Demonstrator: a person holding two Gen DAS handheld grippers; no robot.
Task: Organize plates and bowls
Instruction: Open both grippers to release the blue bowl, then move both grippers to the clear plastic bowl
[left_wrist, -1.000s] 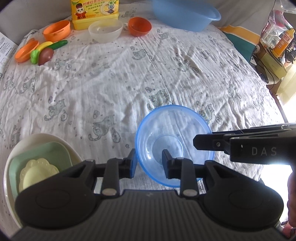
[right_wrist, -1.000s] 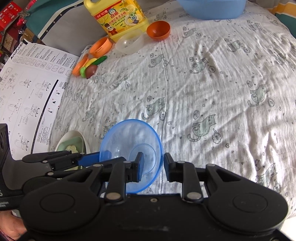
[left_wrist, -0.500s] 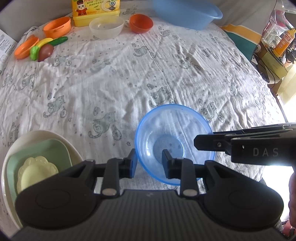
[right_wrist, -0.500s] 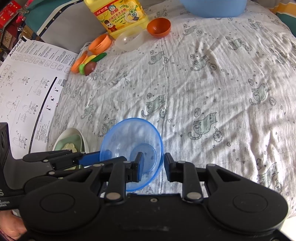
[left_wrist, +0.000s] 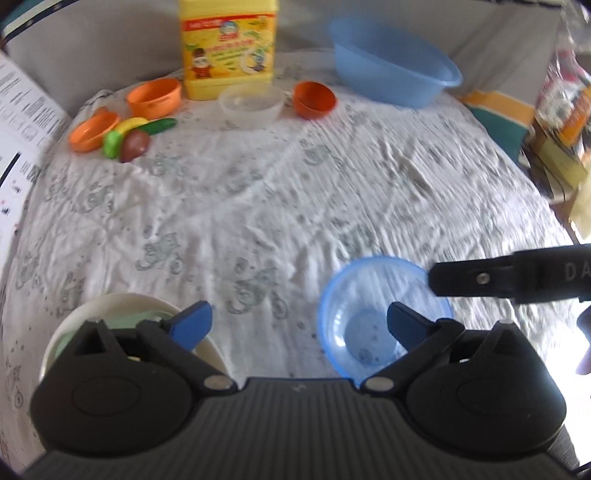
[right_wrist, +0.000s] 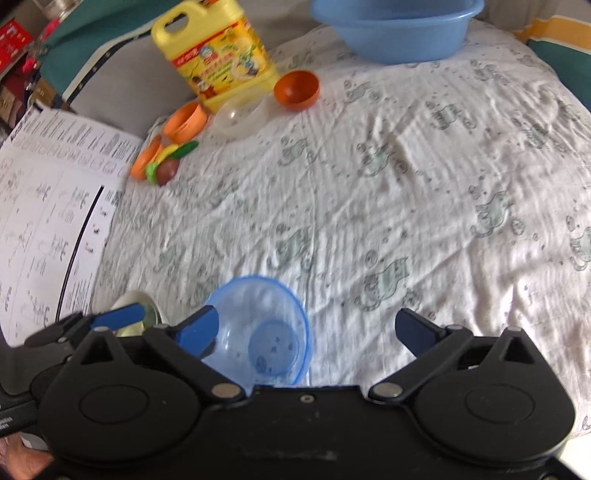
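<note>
A clear blue bowl (left_wrist: 373, 314) rests on the cat-print cloth near the front edge; it also shows in the right wrist view (right_wrist: 262, 325). My left gripper (left_wrist: 299, 321) is open, its right finger over the bowl. My right gripper (right_wrist: 310, 328) is open, its left finger over the bowl's left rim. A white plate (left_wrist: 122, 306) holding a green dish sits front left, partly hidden by my left gripper. At the back stand a clear bowl (left_wrist: 251, 105), an orange bowl (left_wrist: 314, 99) and an orange cup (left_wrist: 155, 98).
A yellow detergent jug (left_wrist: 227, 44) and a big blue basin (left_wrist: 395, 70) stand at the back. An orange dish with toy vegetables (left_wrist: 122, 136) lies back left. A printed sheet (right_wrist: 48, 229) hangs at the left. Clutter stands past the right edge.
Both grippers have opened and let go of the blue bowl, which now rests on the cloth. Both have drawn back and tilted up a little.
</note>
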